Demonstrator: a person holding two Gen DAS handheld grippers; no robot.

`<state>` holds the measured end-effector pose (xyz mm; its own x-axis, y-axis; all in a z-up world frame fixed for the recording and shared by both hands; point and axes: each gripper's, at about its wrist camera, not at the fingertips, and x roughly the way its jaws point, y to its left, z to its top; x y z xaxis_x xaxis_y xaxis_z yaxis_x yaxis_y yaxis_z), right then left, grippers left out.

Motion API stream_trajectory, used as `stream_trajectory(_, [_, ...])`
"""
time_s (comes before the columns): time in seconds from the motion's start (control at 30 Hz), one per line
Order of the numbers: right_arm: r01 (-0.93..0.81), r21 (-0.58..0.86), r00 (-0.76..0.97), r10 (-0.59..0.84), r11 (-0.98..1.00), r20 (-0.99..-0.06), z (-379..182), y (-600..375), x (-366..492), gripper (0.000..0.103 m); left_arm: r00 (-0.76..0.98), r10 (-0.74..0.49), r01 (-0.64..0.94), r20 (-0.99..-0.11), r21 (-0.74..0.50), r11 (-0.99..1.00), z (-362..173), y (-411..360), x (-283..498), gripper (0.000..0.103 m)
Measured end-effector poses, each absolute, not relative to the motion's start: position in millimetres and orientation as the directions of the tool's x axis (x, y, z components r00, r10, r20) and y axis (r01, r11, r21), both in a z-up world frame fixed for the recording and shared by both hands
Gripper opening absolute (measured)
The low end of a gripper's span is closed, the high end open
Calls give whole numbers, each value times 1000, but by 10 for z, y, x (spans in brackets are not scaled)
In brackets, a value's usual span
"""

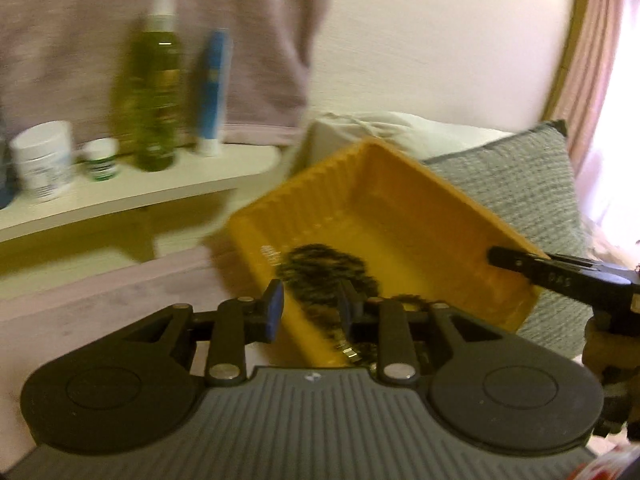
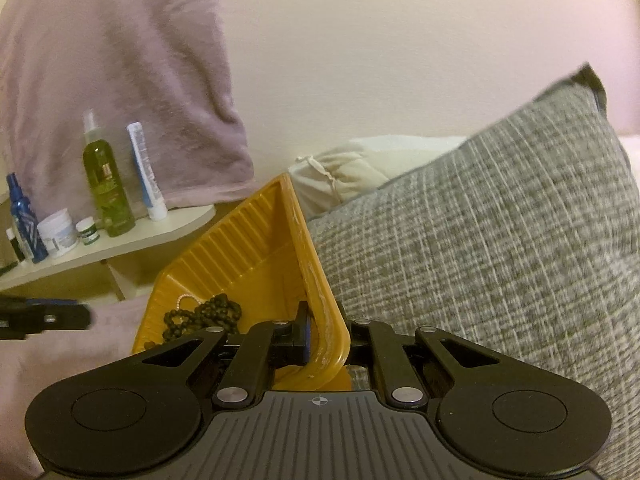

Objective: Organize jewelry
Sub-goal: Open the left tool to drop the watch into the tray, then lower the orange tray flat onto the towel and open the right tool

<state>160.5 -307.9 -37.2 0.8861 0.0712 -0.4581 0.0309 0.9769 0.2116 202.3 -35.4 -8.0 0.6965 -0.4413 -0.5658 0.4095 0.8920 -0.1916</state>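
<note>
— Because pinched at one corner only, sits tilted like that, the yellow tray (image 2: pixel 256 240)?
— Looks so. Right gripper (image 2: pixel 320 340) with fingers together on the rim, one pad inside the wall and one outside. Raises that side just beside the grey cushion (image 2: pixel 500 240). Probably steadies the tray so the other hand can work in it.
— And the left gripper (image 1: pixel 310 304)?
— Fingers apart, clamped on nothing. Straddles the near wall of the tray, one finger outside, the other inside by the black beads (image 1: pixel 328 272). Too blurred to tell whether touching them.
— Anything else in the tray?
— Beads heaped toward the near end of the tray, likely slid there with the tilt. Thin pale chain (image 2: pixel 186 300) right against them. Something metallic at the near edge, too smeared to name. Rest of the floor bare.
— Other containers?
— Cream drawstring pouch (image 2: pixel 332 184) behind the tray, contents hidden. Could be meant for the jewelry; cannot tell. Shelf (image 2: pixel 120 248) off to the left with bottles and jars, well apart from the jewelry.
</note>
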Motion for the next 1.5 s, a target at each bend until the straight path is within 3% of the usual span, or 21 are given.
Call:
stream_trajectory(0.47, [12,458,833,245,889,-496,-730,-3436,1851,8,735,-343,268,-585,-214,939,-224,62,1730,26])
stream_trajectory(0.63, [27,479,804,265,877,-532,-918,-3491,1962,8,738,-308,244,-600,-187,951,-263,111,1663,32])
stream_trajectory(0.8, [14,494,815,276,869,-509,-943,-3531,1932,12,751,-262,200,-606,-169,965,-299,195,1582,49])
stream_trajectory(0.83, [10,498,817,280,867,-504,-933,-3536,1926,18,754,-255,193,-606,-167,967,-302,212,1568,53])
stream_trajectory(0.9, [5,490,822,275,872,-498,-914,-3557,1873,42,763,-236,171,-602,-164,972,-306,241,1535,69])
stream_trajectory(0.93, [8,489,828,269,872,-493,-904,-3583,1830,58,765,-229,163,-601,-164,973,-304,254,1517,70])
stream_trajectory(1.1, [47,463,848,210,885,-486,-788,-3711,1575,70,792,-156,81,-590,-152,985,-302,294,1388,95])
stream_trajectory(1.17, [65,438,856,175,897,-486,-700,-3699,1454,82,787,-131,56,-603,-141,988,-306,292,1340,98])
stream_trajectory(1.23, [68,402,856,153,913,-493,-592,-3633,1350,87,781,-113,35,-614,-138,990,-305,287,1284,101])
stream_trajectory(1.5, [-17,319,777,213,948,-592,-271,-3024,1171,90,772,-95,5,-628,-144,990,-196,271,983,102])
